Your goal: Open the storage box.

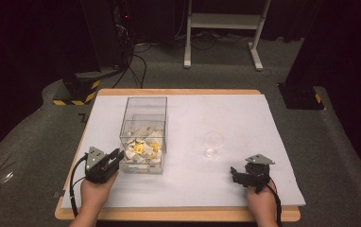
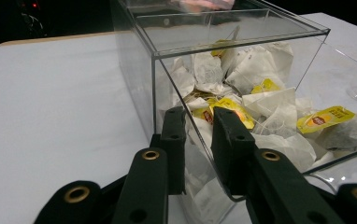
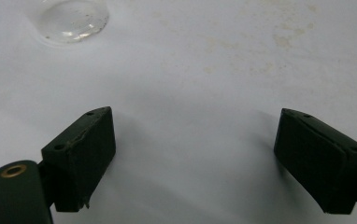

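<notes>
The left claw (image 2: 200, 140) pinches the near wall of the clear box (image 2: 223, 51) of tea bags (image 2: 265, 100), and a hard pull could tip it, while the right claw (image 3: 209, 154) hangs wide open, holding nothing.

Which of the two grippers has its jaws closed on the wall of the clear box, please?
The left gripper: its jaws clamp the clear box's near wall, while the right gripper stands open above bare table.

Left tongs (image 2: 199, 140) clamped; right tongs (image 3: 204, 158) spread wide, low over table.
</notes>
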Demonstrator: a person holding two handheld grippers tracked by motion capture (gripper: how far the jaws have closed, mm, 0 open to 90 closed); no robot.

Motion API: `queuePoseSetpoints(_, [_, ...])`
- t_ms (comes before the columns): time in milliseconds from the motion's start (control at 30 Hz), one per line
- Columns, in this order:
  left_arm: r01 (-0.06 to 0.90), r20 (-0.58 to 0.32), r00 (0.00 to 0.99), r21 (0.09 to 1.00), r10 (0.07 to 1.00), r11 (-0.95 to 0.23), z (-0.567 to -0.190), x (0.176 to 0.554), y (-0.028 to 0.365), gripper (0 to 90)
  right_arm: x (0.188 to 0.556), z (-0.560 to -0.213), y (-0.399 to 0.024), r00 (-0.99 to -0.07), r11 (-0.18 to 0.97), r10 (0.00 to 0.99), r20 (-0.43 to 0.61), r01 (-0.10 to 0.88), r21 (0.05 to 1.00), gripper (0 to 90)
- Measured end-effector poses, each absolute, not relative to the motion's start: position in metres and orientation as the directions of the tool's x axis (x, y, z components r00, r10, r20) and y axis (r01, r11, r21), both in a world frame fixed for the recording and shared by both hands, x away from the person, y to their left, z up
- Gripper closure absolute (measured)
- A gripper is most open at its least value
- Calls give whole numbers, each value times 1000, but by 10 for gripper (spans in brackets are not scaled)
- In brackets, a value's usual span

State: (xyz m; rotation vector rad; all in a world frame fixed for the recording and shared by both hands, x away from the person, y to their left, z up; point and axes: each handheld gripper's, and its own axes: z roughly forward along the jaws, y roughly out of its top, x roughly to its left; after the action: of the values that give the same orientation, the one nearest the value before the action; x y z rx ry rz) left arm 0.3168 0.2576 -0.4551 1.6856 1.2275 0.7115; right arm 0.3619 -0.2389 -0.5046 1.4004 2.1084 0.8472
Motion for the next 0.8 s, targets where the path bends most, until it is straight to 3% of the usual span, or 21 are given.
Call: queuePoseSetpoints(800, [421,-63,340,903,938,-91,-456,299,255,746,362,-505,-239,-370,290,928,-45,639,713,126])
